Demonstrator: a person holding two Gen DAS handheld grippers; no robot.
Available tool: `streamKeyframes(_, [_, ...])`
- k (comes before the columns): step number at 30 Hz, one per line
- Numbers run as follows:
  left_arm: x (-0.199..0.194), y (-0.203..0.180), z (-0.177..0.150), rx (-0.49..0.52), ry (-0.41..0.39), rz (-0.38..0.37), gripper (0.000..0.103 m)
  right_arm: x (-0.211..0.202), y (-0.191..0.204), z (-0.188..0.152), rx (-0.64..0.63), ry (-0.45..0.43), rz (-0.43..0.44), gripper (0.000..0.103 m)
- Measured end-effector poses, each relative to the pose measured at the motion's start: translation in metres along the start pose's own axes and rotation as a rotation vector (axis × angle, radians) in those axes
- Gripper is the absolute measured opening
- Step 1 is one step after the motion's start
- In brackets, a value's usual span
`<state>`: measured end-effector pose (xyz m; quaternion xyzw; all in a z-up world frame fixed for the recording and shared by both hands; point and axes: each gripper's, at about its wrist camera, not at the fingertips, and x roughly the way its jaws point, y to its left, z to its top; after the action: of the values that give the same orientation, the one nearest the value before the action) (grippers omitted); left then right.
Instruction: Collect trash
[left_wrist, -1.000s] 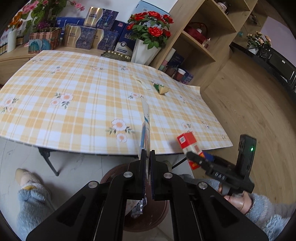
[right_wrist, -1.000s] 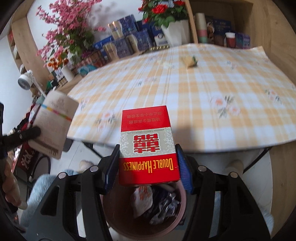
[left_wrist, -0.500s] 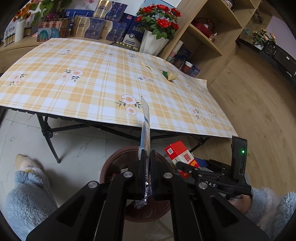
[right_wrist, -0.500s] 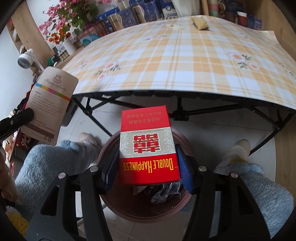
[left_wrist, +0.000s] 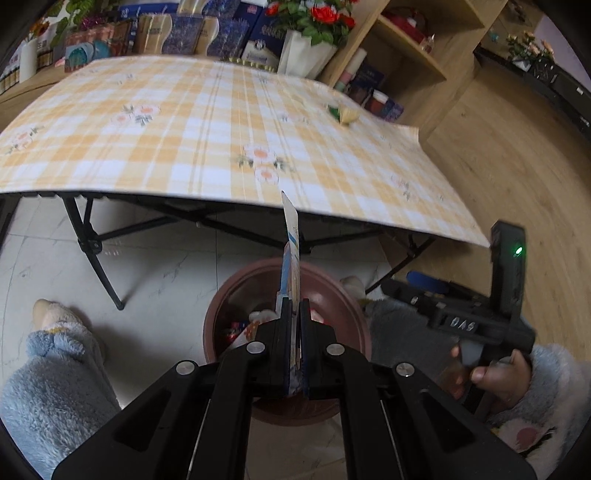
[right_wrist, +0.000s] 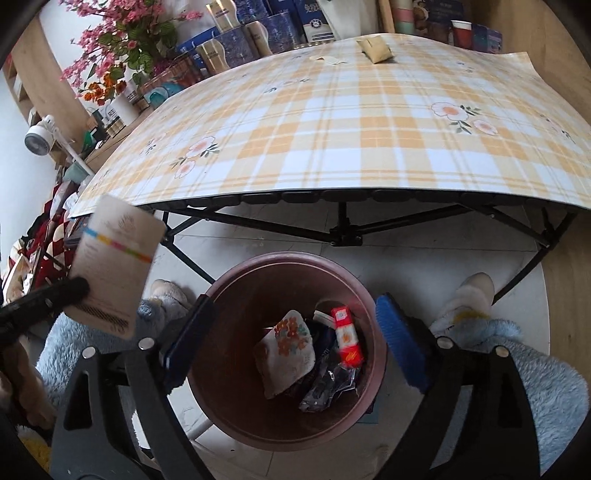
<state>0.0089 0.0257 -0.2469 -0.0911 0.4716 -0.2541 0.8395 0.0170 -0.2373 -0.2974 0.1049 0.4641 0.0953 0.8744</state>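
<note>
My left gripper (left_wrist: 294, 308) is shut on a flat paper packet (left_wrist: 290, 254) that stands edge-on above the brown bin (left_wrist: 221, 306). In the right wrist view the same packet (right_wrist: 114, 266) shows its beige printed face at the left. My right gripper (right_wrist: 295, 332) hangs over the bin (right_wrist: 288, 258); its jaws are opening and its blue pads (right_wrist: 402, 343) have nothing between them. A red cigarette box (right_wrist: 347, 338) lies inside the bin on a floral pouch (right_wrist: 288, 350) and a silver wrapper (right_wrist: 328, 387). A yellowish wrapper (right_wrist: 376, 50) and a white scrap (right_wrist: 328, 60) lie on the far side of the checked table (right_wrist: 332, 147).
The table's front edge and its black folding legs (right_wrist: 343, 229) stand just behind the bin. A person's legs in fluffy blue trousers with slippers (right_wrist: 472, 295) flank the bin on both sides. Boxes, flower pots and wooden shelves (left_wrist: 406, 55) line the back.
My right gripper has opened and the red box has dropped from it into the bin. Both grippers have sunk toward the bin, the left still holding the packet.
</note>
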Motion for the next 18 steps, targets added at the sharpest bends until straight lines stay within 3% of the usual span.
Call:
streamKeyframes(8, [0.027,0.003,-0.005,-0.004,0.101,0.012,0.005,0.000,-0.002,-0.001,0.012,-0.002,-0.006,0.091])
streamKeyframes(15, [0.030,0.002,-0.006,-0.008,0.112,0.003,0.008,0.001,-0.003,-0.001,0.009,0.004,-0.004,0.091])
streamKeyframes(17, [0.032,0.002,-0.005,-0.012,0.122,-0.001,0.037,0.002,-0.003,-0.001,0.007,0.005,-0.004,0.091])
streamKeyframes(18, [0.031,0.003,-0.005,-0.016,0.111,0.009,0.059,0.002,-0.003,-0.001,0.006,0.006,-0.004,0.091])
